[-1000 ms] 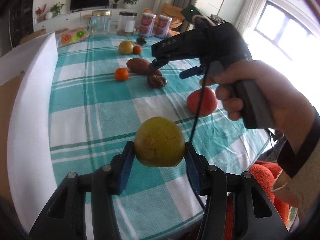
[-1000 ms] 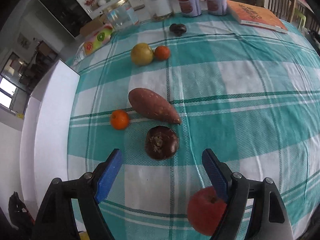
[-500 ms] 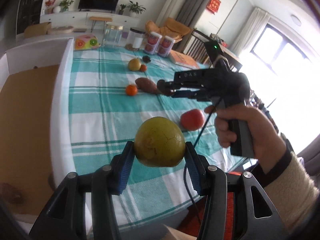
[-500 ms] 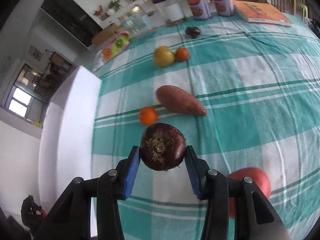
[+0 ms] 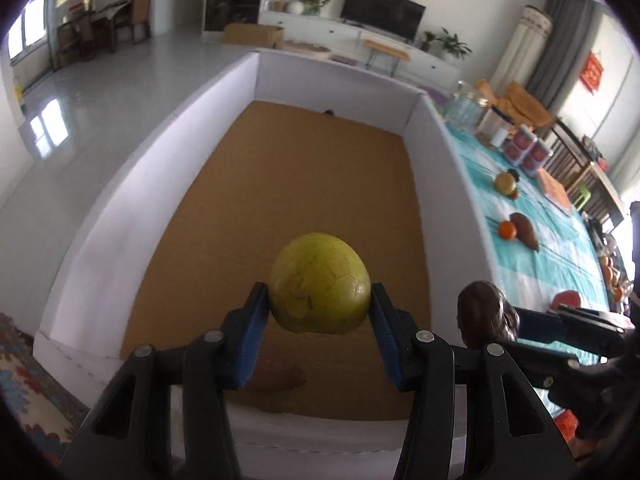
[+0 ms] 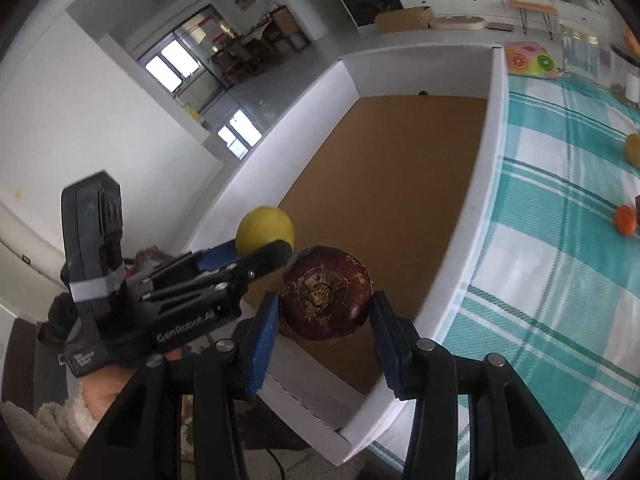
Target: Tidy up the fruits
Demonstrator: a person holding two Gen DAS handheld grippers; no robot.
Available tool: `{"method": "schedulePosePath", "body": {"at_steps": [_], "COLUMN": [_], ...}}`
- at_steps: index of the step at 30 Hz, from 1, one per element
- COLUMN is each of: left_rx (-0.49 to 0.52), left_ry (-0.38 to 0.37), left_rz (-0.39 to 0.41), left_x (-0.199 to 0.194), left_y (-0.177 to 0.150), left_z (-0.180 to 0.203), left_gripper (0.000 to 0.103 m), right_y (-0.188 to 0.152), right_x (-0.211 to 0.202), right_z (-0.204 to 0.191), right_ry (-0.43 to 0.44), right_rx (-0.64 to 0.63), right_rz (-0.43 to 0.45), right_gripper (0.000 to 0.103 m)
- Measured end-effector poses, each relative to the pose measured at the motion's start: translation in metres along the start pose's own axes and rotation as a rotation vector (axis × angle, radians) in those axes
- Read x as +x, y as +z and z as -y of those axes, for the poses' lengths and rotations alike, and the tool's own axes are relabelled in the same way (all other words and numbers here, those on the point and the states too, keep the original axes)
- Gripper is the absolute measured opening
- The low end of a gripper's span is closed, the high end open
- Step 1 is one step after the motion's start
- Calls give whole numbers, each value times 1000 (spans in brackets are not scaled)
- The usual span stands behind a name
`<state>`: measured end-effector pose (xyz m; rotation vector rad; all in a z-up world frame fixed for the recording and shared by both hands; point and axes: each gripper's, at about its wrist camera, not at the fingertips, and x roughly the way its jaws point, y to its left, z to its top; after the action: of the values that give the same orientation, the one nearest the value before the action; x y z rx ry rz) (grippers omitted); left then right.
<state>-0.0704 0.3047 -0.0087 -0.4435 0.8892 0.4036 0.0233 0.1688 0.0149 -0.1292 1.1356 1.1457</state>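
Observation:
My left gripper (image 5: 318,318) is shut on a yellow-green pear (image 5: 319,282) and holds it above the near part of a large white box with a brown cardboard floor (image 5: 304,184). My right gripper (image 6: 325,322) is shut on a dark purple round fruit (image 6: 326,298) above the box's near right corner (image 6: 400,208). The dark fruit also shows in the left wrist view (image 5: 486,314), just right of the pear. The left gripper and pear show in the right wrist view (image 6: 265,232).
A brown fruit (image 5: 276,376) lies on the box floor under my left gripper. On the teal checked cloth (image 6: 560,248) to the right lie an orange (image 5: 507,229), a sweet potato (image 5: 526,230), a yellow fruit (image 5: 505,183) and a red fruit (image 5: 567,300). Jars (image 5: 528,152) stand at the far end.
Both grippers have swung left from the tablecloth to over the white box, each carrying its fruit. One second ago the right gripper was open around the dark fruit, then shut on it.

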Motion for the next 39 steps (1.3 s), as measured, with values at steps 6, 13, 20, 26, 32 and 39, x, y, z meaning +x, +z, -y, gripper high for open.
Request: {"method": "schedulePosePath", "body": {"at_steps": [6, 13, 20, 26, 32, 39], "left_rx": [-26, 79, 278, 419, 515, 546], "left_ry": [33, -97, -371, -526, -362, -214], "left_rz": [85, 218, 156, -89, -107, -35], "left_x": [-4, -28, -34, 8, 85, 135], "left_y": [0, 5, -16, -50, -71, -68], "left_z": [8, 68, 175, 271, 309, 305], "left_gripper": [83, 84, 87, 87, 87, 87], "right_y": [-6, -32, -109, -177, -228, -242], "right_x": [-7, -106, -183, -234, -257, -253], "right_z": [-2, 54, 186, 280, 342, 363], "right_ry": [-64, -264, -666, -862, -861, -836], "right_rx": [-40, 29, 305, 515, 729, 849], "right_rz": [36, 351, 536, 517, 495, 461], "right_gripper": [66, 80, 90, 90, 90, 90]}}
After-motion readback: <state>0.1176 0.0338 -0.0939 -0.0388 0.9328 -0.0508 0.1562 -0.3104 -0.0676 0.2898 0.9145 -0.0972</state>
